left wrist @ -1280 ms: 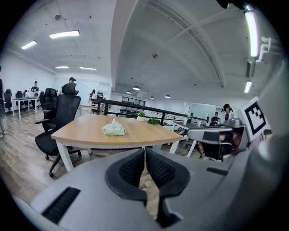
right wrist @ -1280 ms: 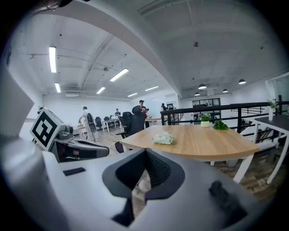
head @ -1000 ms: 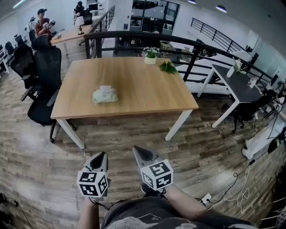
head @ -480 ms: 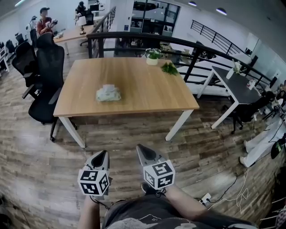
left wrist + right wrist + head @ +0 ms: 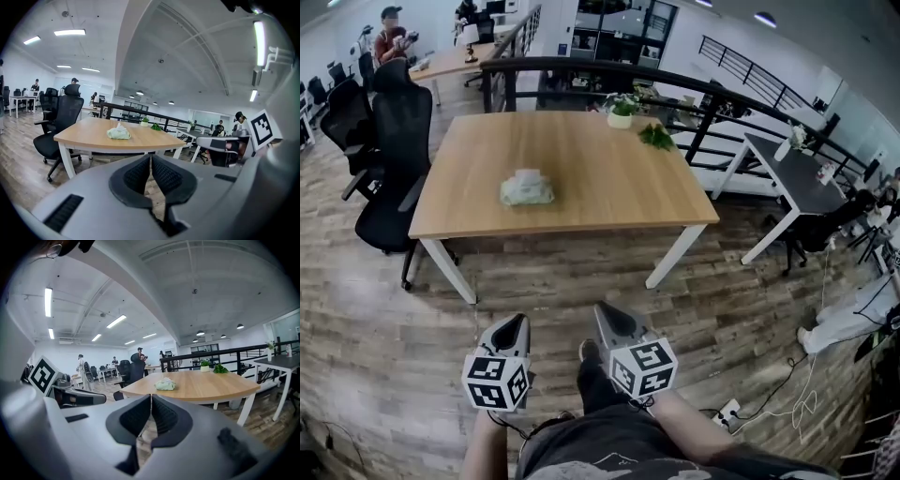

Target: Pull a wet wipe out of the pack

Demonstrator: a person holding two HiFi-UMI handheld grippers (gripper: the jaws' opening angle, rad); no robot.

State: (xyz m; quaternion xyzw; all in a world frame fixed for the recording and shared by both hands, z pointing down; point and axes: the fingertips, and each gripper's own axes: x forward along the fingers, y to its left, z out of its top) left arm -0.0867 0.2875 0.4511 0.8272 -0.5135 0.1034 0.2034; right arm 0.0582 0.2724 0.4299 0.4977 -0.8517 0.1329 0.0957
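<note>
A pale green wet wipe pack (image 5: 526, 189) lies on the wooden table (image 5: 600, 178), left of its middle, with a white wipe sticking up from its top. It also shows in the left gripper view as the pack (image 5: 118, 134) and in the right gripper view as the pack (image 5: 165, 385). My left gripper (image 5: 511, 325) and my right gripper (image 5: 607, 315) hang side by side over the floor, well short of the table's near edge. Both are shut with nothing between their pads.
A black office chair (image 5: 391, 159) stands at the table's left side. A small potted plant (image 5: 622, 111) and loose green leaves (image 5: 657, 139) sit at the far edge. A black railing (image 5: 703, 112) and a dark desk (image 5: 792, 173) lie to the right. Cables (image 5: 797, 394) trail on the floor.
The table and pack have slid slightly up and toward me in the head view as the person steps closer; a dark shoe now shows between the grippers. Both grippers stay shut.
</note>
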